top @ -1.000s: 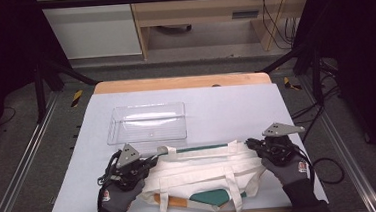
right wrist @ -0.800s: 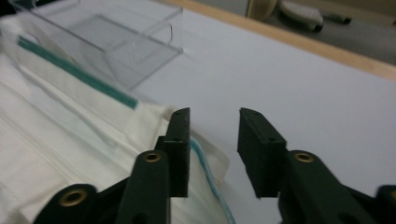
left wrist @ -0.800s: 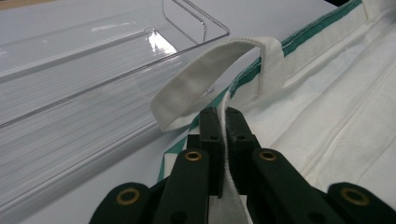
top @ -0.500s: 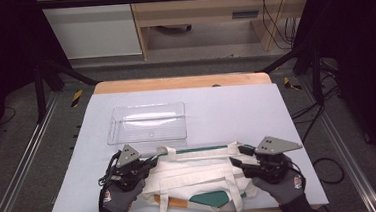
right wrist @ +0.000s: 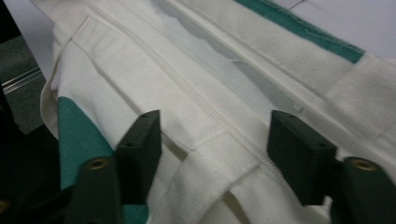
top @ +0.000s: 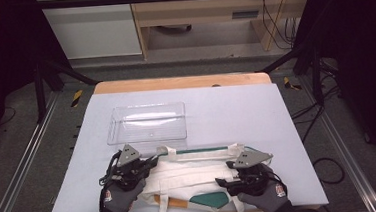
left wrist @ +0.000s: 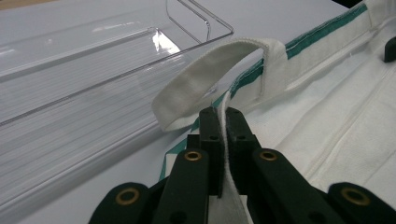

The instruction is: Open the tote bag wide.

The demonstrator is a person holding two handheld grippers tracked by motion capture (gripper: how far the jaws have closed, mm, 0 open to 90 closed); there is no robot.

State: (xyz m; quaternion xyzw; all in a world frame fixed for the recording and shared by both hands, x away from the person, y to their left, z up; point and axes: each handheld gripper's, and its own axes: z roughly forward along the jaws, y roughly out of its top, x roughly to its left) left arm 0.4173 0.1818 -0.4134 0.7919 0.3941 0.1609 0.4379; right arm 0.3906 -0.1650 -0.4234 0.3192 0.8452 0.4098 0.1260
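A white canvas tote bag (top: 195, 171) with green trim lies flat near the table's front edge. My left gripper (top: 152, 161) is at the bag's left top corner, shut on a thin edge of the fabric (left wrist: 227, 140). One bag handle (left wrist: 210, 65) loops up just beyond its tips (left wrist: 223, 116). My right gripper (top: 222, 183) hovers over the bag's right half. Its jaws have just been opening and now stand wide apart (right wrist: 224, 135), with bag cloth (right wrist: 210, 70) and a strap lying between them, unpressed. A green patch (right wrist: 74, 126) shows by its left jaw.
A clear plastic tray (top: 146, 107) sits on the white mat (top: 236, 112) just behind the bag, close to the left gripper (left wrist: 70, 93). The table's wooden far edge (top: 179, 82) and metal frame rails border the mat.
The right gripper has moved left and nearer the front edge, from the bag's right corner onto its cloth, and its jaws have opened. The left gripper stayed put.
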